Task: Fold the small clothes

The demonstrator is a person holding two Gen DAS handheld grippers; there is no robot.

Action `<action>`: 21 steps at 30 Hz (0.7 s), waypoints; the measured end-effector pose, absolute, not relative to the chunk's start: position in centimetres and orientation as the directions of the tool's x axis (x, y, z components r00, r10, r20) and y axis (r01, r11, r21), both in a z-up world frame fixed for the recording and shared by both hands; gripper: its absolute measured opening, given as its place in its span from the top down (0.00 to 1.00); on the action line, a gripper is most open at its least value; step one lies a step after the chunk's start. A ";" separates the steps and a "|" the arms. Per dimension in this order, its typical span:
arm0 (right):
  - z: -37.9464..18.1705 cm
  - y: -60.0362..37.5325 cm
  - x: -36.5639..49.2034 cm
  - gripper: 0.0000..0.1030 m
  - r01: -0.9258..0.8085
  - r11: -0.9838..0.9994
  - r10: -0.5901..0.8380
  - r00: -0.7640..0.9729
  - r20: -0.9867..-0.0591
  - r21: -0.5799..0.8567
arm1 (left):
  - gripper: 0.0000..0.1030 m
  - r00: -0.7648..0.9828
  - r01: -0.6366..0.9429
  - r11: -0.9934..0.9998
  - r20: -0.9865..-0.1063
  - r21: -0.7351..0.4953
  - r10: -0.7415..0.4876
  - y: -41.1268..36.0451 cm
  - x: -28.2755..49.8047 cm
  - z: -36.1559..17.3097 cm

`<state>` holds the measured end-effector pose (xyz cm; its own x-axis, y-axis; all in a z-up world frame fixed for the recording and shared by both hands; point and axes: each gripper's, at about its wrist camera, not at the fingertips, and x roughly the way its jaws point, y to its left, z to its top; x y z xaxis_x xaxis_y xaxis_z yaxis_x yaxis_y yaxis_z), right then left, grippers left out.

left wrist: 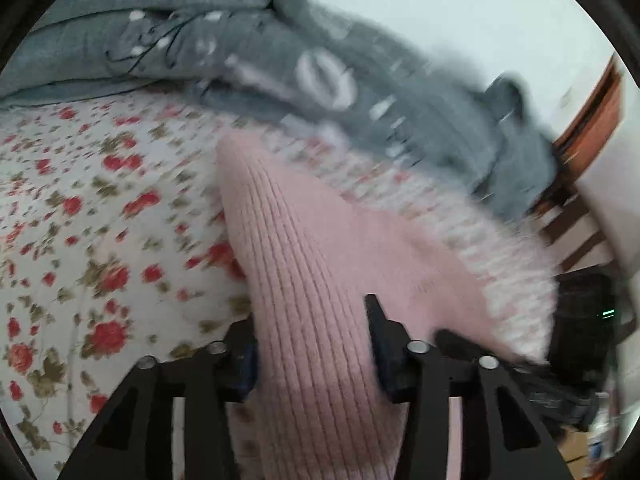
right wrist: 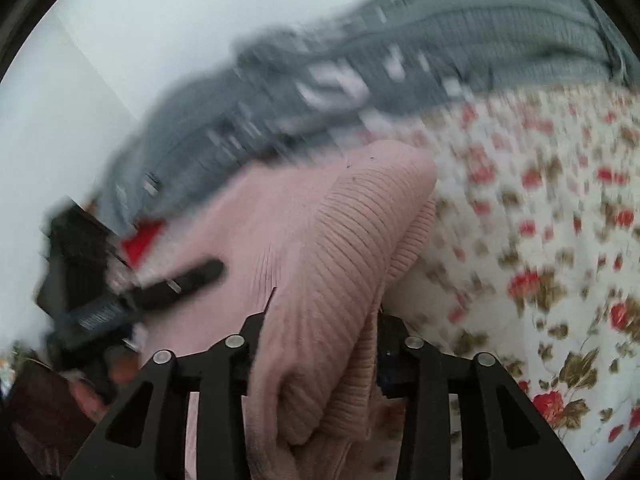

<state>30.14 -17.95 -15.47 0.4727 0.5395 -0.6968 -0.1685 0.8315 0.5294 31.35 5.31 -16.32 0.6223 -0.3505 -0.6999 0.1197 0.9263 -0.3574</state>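
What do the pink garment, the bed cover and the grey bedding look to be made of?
Pink garment: soft ribbed knit, matte and slightly fuzzy, probably wool or acrylic; parallel ribs show. Floral bed sheet: thin woven fabric, likely cotton, flat and matte, printed with red roses. Grey quilt: thicker, soft-looking fabric with white print; blur hides the weave.

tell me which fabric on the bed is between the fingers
The pink ribbed knit, bunched between both grippers' fingers; the grey blanket lies farther back, and the floral sheet lies beneath.
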 end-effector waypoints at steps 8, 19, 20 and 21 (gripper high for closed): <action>-13.2 -18.4 25.2 0.47 -0.188 0.911 0.402 0.607 -0.685 0.368 | 0.41 0.700 0.109 0.966 -0.672 -0.235 -0.243 5.4 27.6 -15.5; -13.7 -18.5 20.3 0.52 -0.184 0.972 0.234 0.691 -0.684 0.147 | 0.35 0.715 0.108 0.973 -0.664 -0.204 -0.219 4.9 23.5 -15.2; -13.7 -18.7 20.3 0.52 -0.173 0.971 0.240 0.686 -0.687 0.167 | 0.35 0.716 0.108 0.972 -0.662 -0.206 -0.220 4.9 23.2 -15.2; -13.5 -19.0 20.1 0.52 -0.164 0.970 0.244 0.684 -0.687 0.181 | 0.35 0.718 0.106 0.973 -0.662 -0.205 -0.217 5.0 22.9 -15.1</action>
